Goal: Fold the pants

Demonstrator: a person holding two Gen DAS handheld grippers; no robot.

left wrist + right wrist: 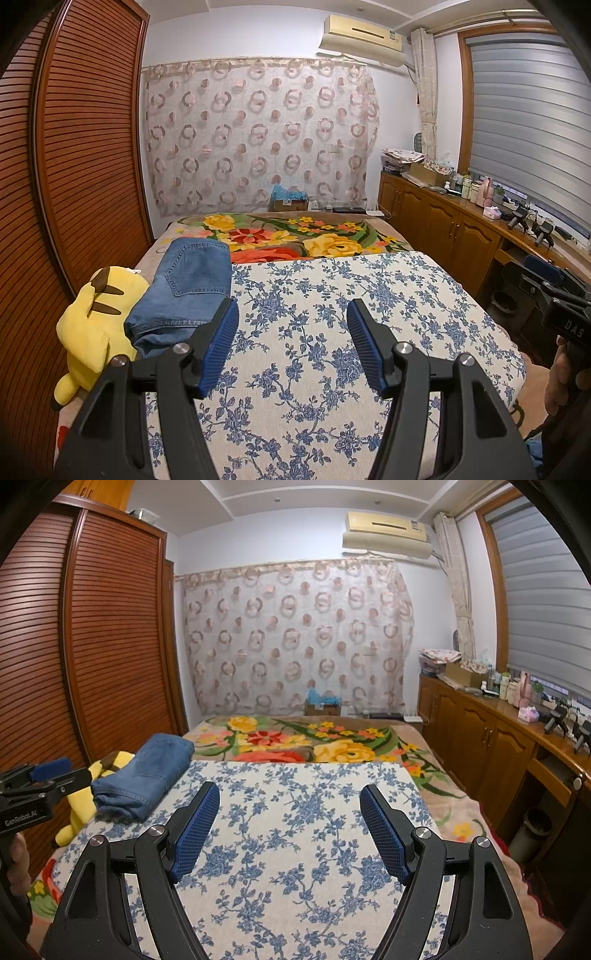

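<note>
Nearest, the left gripper (291, 325) hovers over the blue-flowered cloth (332, 332), its blue pads spread wide apart and holding nothing. The right gripper (290, 808) hangs over the same cloth, likewise wide apart and empty. Beyond the left gripper, at the cloth's left edge, the jeans (184, 291) lie folded in a compact bundle, back pocket up. Pressed against their left side sits a yellow plush toy (92, 325). Past the cloth's far edge spreads a bright floral blanket (295, 236) on the bed, and behind that hangs a ring-patterned curtain (258, 136).
</note>
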